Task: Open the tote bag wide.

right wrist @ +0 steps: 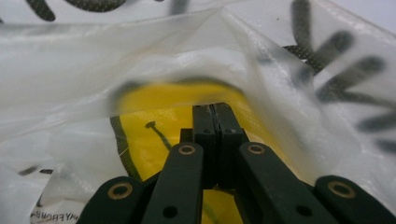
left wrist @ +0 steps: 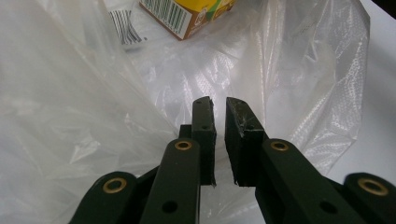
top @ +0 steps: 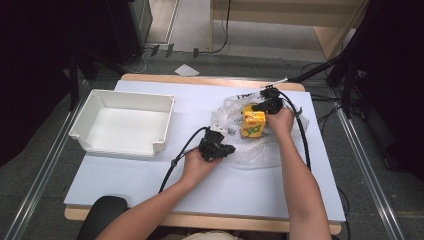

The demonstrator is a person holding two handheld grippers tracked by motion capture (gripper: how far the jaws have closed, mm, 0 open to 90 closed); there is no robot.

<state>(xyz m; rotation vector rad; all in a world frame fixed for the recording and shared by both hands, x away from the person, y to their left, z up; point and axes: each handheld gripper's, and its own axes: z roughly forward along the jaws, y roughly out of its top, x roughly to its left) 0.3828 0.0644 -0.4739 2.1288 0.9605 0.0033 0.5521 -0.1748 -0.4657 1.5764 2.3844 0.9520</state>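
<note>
High view: the yellow carton [top: 253, 124] lies in the clear plastic bag [top: 240, 150] toward the bench's [top: 240, 185] far right corner, the white bin [top: 125, 122] near its left edge.

Left gripper view: left tool [left wrist: 220, 108] slightly parted, over the bag.

Right gripper view: right tool [right wrist: 216, 112] clenched on bag film.

A barcode is printed on the brown side of the yellow carton [left wrist: 187, 14], up and just left of the left gripper's [left wrist: 219, 112] tips; its digits are too small to read. A second barcode on a white label [left wrist: 125, 27] sits on the plastic bag [left wrist: 70, 116] further left. Large black letters on the bag above and right of the right gripper [right wrist: 215, 108] are too blurred to read, as is the small print at the lower left.
</note>
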